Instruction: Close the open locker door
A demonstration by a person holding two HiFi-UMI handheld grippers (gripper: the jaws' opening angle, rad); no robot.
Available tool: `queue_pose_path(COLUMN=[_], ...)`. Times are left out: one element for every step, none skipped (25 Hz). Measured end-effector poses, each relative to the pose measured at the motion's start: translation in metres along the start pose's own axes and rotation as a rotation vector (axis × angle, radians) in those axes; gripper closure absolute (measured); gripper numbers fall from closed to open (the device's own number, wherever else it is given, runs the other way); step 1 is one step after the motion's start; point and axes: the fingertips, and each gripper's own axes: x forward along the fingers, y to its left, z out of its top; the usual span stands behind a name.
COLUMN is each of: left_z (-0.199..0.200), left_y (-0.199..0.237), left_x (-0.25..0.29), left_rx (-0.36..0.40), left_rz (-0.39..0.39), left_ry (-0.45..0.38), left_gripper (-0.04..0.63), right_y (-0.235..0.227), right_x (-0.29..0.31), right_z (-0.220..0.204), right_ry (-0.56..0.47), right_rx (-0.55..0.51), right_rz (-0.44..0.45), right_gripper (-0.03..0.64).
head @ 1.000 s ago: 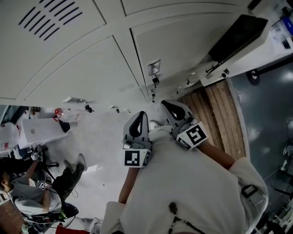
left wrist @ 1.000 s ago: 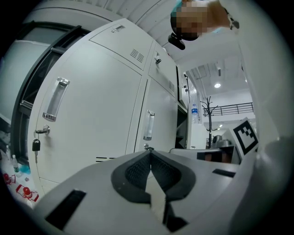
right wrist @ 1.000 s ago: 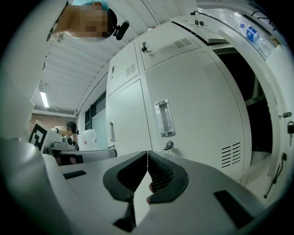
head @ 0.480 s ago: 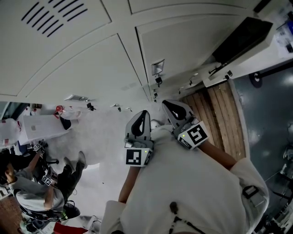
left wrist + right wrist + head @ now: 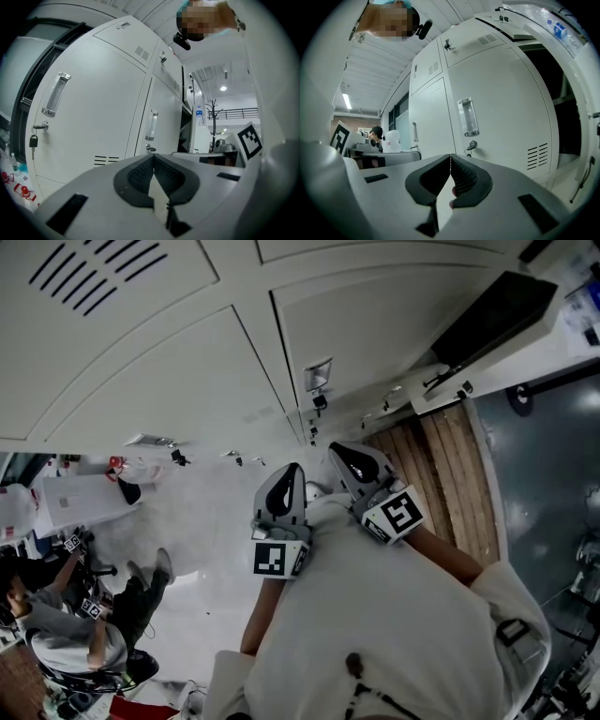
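Open locker door (image 5: 516,352): upper right in head view, swung out from the locker row, dark opening (image 5: 492,315) beside it. Long axis upright, so from above only a pale slab w/ latch bits on its edge. In right gripper view just the dark opening (image 5: 555,103) plus a pale strip at the frame's right edge, prob. the door, cut off. In left gripper view far off past two closed doors, too small and oblique to read.

Lies ahead and to the right of both hand-held grippers, well apart from each. Right hand-held gripper (image 5: 339,452) nearer, so prob. the one to use. Jaws together, nothing clamped. Left hand-held gripper (image 5: 292,472) just beside it, likewise closed and empty. Both held close to the chest, pointing level at the locker fronts.

Straight ahead of the right one: closed door w/ handle (image 5: 468,117) and key (image 5: 471,145), not the target. Below the open door, wooden pallet (image 5: 441,474) on the floor. Bottle (image 5: 558,29) on top of the lockers. Seated person (image 5: 66,648) far left, well clear.

Judged: closing not yet begun. Next move = reach right, get onto the door's outer face, push toward the frame. Hinge side and how wide it stands open: can't tell. Risk: closed tips sliding off the smooth panel.
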Motion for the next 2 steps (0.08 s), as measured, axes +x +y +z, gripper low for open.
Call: queue_pose_path(left_z=[-0.0014, -0.0028], left_y=[-0.0005, -0.001], left_x=[0.0004, 0.0008], left_rx=[-0.002, -0.005], left_rz=[-0.003, -0.007], left_ry=[0.003, 0.006], left_gripper=[0.588, 0.588], right_y=[-0.0008, -0.0016], right_x=[-0.0002, -0.0004], right_z=[-0.0008, -0.0016], right_ry=[0.001, 0.001], right_rx=[0.001, 0.002], right_rz=[-0.002, -0.005], right_gripper=[0.588, 0.588])
